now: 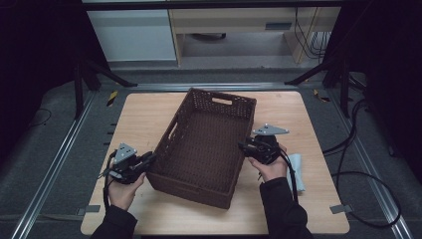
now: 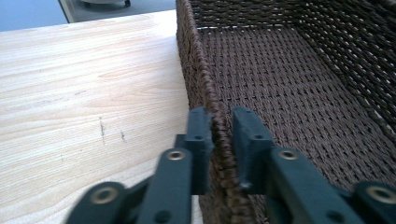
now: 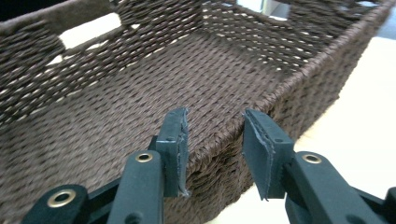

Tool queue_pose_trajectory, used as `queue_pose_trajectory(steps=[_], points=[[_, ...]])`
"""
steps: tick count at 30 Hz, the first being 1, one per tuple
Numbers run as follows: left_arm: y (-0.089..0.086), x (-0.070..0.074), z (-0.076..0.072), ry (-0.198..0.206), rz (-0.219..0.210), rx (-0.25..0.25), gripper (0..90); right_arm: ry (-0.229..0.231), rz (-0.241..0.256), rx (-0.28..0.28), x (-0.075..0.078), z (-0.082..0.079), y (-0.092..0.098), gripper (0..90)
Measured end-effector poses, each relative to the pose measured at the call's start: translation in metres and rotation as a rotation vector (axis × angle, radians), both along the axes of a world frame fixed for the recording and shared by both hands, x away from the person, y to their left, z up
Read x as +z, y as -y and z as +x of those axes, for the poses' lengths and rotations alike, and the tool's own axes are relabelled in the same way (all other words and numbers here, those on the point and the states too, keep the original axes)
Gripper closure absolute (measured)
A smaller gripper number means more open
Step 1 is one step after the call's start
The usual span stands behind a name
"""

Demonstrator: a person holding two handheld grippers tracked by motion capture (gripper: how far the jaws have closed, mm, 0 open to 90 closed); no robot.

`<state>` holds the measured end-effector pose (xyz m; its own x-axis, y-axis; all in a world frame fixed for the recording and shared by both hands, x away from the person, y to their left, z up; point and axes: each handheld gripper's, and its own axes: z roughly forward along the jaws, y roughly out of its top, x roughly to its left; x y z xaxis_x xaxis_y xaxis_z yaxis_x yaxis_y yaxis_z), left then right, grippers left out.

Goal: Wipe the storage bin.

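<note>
A dark brown woven basket stands empty and skewed in the middle of the light wooden table. My left gripper is at the basket's left wall near the front corner. In the left gripper view the left gripper is shut on the rim of the basket, one jaw inside and one outside. My right gripper is at the right wall. In the right gripper view the right gripper straddles the rim of the basket with its jaws apart, open.
A pale cloth lies on the table just right of the right hand. Black cables trail over the grey floor at the right. Bare tabletop lies left, right and in front of the basket.
</note>
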<state>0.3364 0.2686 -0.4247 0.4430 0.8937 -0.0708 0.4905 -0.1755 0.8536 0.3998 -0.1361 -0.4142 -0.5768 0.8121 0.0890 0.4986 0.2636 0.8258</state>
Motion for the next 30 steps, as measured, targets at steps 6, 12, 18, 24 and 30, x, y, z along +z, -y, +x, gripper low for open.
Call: queue_pose_trajectory(steps=[6,12,18,24,30], points=[[-0.003,0.0,0.006,0.0,-0.008,0.013,80.5,0.063,0.0,-0.04,0.003,0.011,-0.001,56.4],[-0.007,0.002,-0.001,0.015,-0.002,0.002,73.1,0.056,-0.043,-0.054,-0.001,0.016,-0.001,63.8],[-0.008,0.001,0.002,-0.001,0.003,0.011,80.5,0.04,-0.004,-0.044,-0.001,0.007,0.002,64.7],[-0.013,0.0,0.012,-0.009,-0.014,0.027,81.1,0.034,-0.019,-0.01,0.004,0.001,0.002,59.8],[-0.016,0.002,0.008,-0.004,-0.02,0.031,72.8,0.068,-0.028,-0.093,-0.001,0.016,0.005,53.1]])
